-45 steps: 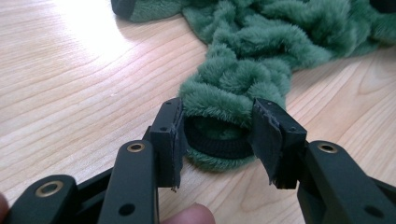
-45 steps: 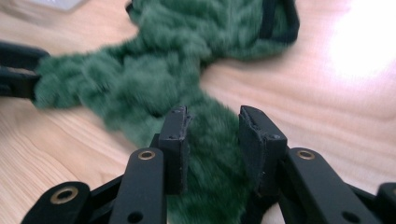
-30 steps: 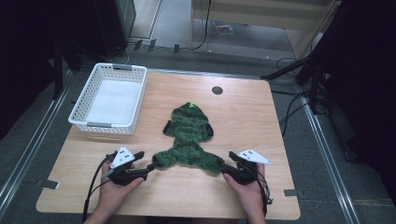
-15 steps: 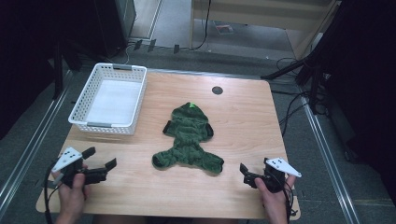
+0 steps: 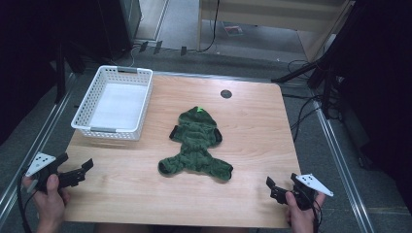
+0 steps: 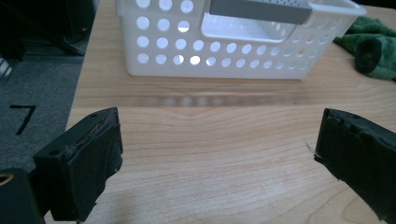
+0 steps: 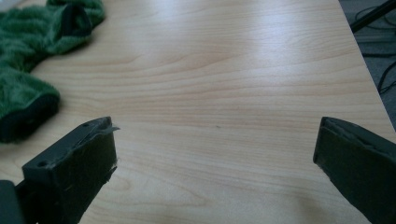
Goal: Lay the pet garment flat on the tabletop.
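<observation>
High view shows my left gripper (image 5: pixel 77 171) and right gripper (image 5: pixel 274 187) at the table's (image 5: pixel 252 126) near corners, jaws wide and empty; the green pet hoodie (image 5: pixel 197 144) lies flat mid-table.

Green fleece pet garment (image 5: pixel 196 145) lies flat mid-table.

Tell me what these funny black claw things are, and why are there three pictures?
A person sits at a pale wooden table, holding a black two-jawed grabbing tool in each hand: the left tool and the right tool. One picture comes from a camera high above the table. The other two come from small cameras riding on each tool, so you see its black jaws up close. On the table lie a fuzzy green pet-sized hooded suit and a white plastic basket with holes. Both tools are open and hold nothing; the suit lies flat between them, untouched.
</observation>
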### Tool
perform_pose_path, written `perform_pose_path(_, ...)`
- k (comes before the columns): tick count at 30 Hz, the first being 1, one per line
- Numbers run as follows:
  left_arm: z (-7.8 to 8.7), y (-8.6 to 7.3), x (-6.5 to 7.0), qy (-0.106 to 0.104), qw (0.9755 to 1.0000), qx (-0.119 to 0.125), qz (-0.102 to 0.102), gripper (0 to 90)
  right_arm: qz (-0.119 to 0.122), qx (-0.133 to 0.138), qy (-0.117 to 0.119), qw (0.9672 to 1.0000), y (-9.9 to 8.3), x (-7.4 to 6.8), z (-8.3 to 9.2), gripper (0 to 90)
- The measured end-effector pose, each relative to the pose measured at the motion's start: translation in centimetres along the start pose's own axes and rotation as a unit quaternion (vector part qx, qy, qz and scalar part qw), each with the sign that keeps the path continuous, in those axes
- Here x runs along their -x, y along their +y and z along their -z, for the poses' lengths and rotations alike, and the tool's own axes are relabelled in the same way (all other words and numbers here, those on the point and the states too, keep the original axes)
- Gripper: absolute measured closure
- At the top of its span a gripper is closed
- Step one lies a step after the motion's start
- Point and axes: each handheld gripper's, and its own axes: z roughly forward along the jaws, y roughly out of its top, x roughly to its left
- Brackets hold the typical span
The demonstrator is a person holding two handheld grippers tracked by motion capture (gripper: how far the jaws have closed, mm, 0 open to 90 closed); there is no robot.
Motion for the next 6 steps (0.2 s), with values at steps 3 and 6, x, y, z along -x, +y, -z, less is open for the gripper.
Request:
perform_pose_path(3,-0.37,-0.05,0.31,0.001,0.9999,-0.004,-0.010,0.8,-0.002,-0.001,-0.002,1.0000,-0.06,-0.05,-0.15,0.0)
perform_pose_path(6,-0.62,-0.10,0.33,0.008,0.9999,-0.011,-0.007,0.8,0.005,-0.003,-0.003,1.0000,-0.10,-0.27,-0.28,0.0)
